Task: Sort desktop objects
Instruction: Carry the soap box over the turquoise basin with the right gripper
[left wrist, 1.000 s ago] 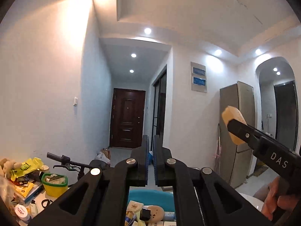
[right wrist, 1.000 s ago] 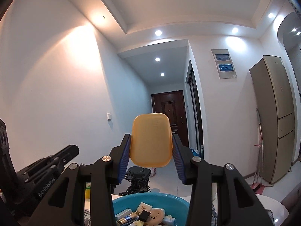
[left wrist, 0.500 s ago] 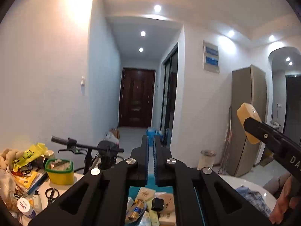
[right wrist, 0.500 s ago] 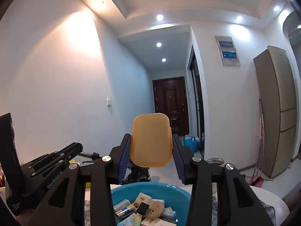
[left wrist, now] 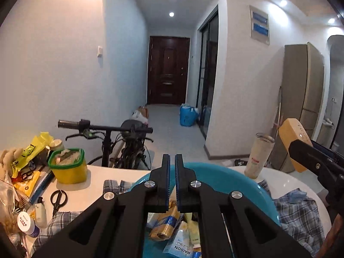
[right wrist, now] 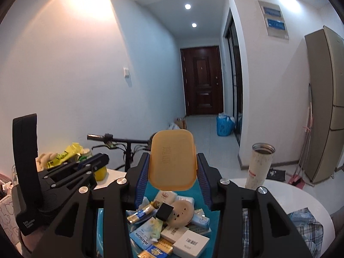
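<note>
- Right claw (right wrist: 173, 169), frame centre, grips the yellow soap box (right wrist: 173, 160) above the blue basin (right wrist: 198, 190), probably for dropping in.
- Left claw (left wrist: 172, 165) is closed, empty, poised over the basin.

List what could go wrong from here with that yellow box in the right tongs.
1. The right tongs grip only the lower part of the yellow box; most of it sticks out above, so it might pivot or slip.
2. The blue basin below is already piled with packets, so a dropped box could bounce out.
3. The tall cup stands near the basin and could be knocked over.
</note>
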